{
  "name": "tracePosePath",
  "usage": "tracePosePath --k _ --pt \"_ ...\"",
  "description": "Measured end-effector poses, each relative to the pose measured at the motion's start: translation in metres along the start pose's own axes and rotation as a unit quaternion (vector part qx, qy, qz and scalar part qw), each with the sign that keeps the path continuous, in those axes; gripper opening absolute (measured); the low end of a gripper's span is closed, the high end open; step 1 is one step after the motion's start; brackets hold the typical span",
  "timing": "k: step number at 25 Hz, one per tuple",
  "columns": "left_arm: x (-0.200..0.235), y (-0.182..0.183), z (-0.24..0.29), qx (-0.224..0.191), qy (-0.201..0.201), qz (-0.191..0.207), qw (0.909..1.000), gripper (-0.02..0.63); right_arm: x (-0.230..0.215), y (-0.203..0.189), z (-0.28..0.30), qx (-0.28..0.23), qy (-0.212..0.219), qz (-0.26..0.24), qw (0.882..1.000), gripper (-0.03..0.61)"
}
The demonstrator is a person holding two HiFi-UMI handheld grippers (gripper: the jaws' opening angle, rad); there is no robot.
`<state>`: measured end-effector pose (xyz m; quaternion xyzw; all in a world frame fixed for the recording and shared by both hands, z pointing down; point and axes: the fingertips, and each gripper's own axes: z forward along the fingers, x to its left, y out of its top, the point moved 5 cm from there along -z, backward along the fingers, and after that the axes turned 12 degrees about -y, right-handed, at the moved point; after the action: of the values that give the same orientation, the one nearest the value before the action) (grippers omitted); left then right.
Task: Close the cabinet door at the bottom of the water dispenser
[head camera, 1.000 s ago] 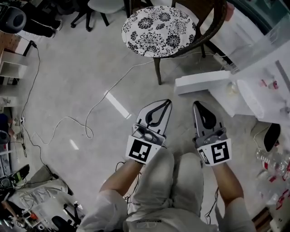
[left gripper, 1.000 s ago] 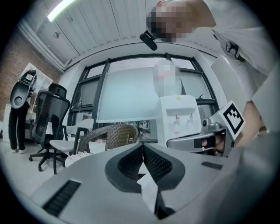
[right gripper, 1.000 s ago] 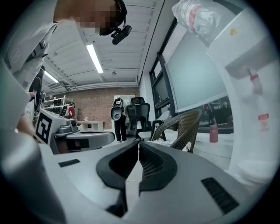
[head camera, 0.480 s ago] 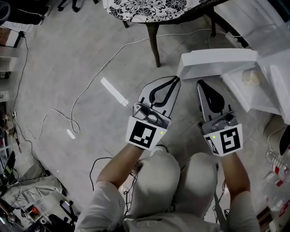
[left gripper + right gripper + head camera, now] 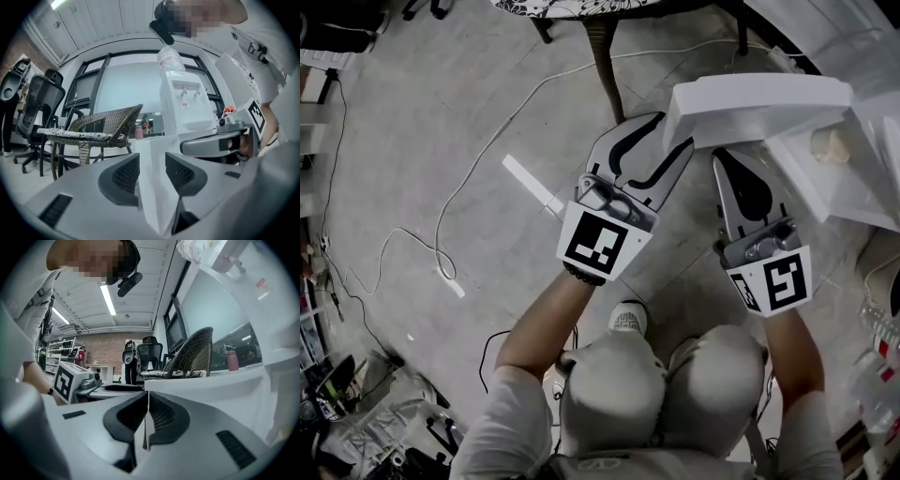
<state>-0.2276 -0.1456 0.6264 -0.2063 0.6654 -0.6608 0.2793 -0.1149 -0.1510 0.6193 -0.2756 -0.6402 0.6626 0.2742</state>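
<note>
Over the last second both tools sink from knee height towards the floor and close in on the open cabinet door [image 5: 759, 101], and the left gripper [image 5: 667, 133] has just been opening its jaws. They now stand apart with the door's free edge between them. The left gripper view shows that white edge filling the gap between the two pads, but I judge it not yet pinched. The right gripper [image 5: 728, 159] has its jaws pressed together and empty, its tip tucked just under the door's near edge. This looks like the start of the task: the door is reached but not yet swung, and it hangs wide open from the foot of the water dispenser [image 5: 185, 105], jutting out over the floor [image 5: 441, 122]. The door is a flat, thick white slab with squared corners and a smooth, matt plastic look, so a push on its face should serve as well as a pinch on its edge. The dispenser is a boxy white cabinet with a clear bottle [image 5: 169, 58] on top. The gripper pads are dark and finely ribbed, set in smooth grey shells. Behind stands a woven wicker chair [image 5: 105, 123] with a patterned cushion, and a pale cable [image 5: 487, 141] trails over the mottled concrete.
</note>
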Motion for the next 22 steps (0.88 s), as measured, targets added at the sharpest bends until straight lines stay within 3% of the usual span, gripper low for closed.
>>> tracePosePath --k 8,19,22 --pt "0.008 -0.008 0.017 -0.008 -0.012 -0.003 0.9999 0.224 -0.003 -0.011 -0.003 -0.002 -0.011 -0.006 1.0 0.017" --pt "0.013 -0.013 0.033 -0.038 -0.017 0.005 0.9991 0.227 -0.011 -0.027 -0.006 0.002 -0.021 -0.017 1.0 0.017" --pt "0.013 -0.013 0.031 -0.044 -0.011 0.005 0.9989 0.201 -0.013 -0.028 -0.009 0.003 -0.026 -0.01 1.0 0.017"
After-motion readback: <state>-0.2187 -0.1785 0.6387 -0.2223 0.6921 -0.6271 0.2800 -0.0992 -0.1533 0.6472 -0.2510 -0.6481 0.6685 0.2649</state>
